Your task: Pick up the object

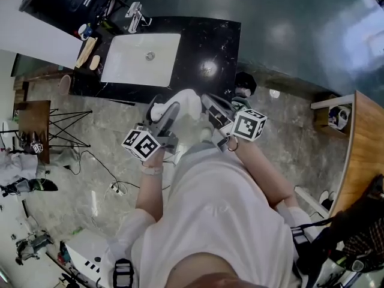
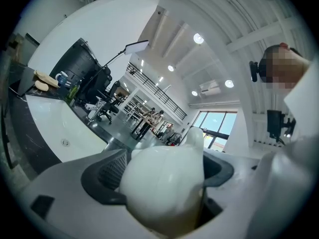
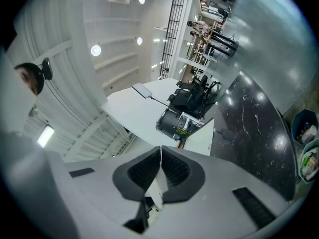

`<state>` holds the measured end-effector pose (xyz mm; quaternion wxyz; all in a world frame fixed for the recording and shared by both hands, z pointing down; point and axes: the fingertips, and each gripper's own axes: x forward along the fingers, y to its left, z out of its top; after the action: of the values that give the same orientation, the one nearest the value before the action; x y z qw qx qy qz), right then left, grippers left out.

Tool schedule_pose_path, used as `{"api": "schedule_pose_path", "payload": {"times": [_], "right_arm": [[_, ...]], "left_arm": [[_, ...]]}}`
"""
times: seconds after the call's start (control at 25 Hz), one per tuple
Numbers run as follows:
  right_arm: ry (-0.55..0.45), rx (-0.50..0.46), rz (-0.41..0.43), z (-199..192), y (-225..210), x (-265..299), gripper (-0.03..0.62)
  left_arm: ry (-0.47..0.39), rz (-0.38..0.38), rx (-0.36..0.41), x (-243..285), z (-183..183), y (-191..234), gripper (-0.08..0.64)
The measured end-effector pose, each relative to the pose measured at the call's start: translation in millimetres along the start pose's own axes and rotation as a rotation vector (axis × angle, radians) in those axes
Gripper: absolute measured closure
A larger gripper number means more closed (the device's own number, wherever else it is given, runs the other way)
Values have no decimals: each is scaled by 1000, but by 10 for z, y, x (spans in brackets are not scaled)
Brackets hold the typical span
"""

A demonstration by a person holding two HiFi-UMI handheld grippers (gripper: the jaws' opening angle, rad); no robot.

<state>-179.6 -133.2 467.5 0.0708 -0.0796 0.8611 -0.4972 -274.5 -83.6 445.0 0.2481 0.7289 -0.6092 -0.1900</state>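
A person in a white shirt holds two handheld grippers at chest height, seen from the head camera. The left gripper (image 2: 163, 166) has its jaws spread moderately and clamped on a smooth, rounded white object (image 2: 159, 195), which fills the space between the ribbed dark pads (image 2: 108, 172). The pads press it from 9 and 3 o'clock, and a small nub rises from it at 12 o'clock. What the object is cannot be told.

From overhead, the object juts forward at 12 o'clock from the left gripper, clear of any surface. The right gripper (image 3: 160, 156) sits just beside it at 3 o'clock, its pads (image 3: 144, 171) pressed together. A thin pale sliver shows in the seam, and its nature is unclear.

The pick-up looks essentially done, as the object is gripped, raised and touching nothing below. What remains, at most, is keeping the hold steady.

Farther off, at 11 o'clock, stands a black marbled counter (image 1: 223, 41) with a white sink (image 1: 129, 65) and a tap (image 1: 137, 17) at its far edge.
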Motion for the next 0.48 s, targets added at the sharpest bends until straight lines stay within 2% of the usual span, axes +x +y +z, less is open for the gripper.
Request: {"api": "schedule_pose_path", "payload": {"times": [0.2, 0.48], "right_arm": [[-3, 4, 0, 18, -12, -34, 571], [-7, 4, -2, 68, -18, -119, 571]], "left_arm": [[30, 23, -13, 20, -16, -73, 133], [-3, -17, -27, 81, -80, -82, 133]]}}
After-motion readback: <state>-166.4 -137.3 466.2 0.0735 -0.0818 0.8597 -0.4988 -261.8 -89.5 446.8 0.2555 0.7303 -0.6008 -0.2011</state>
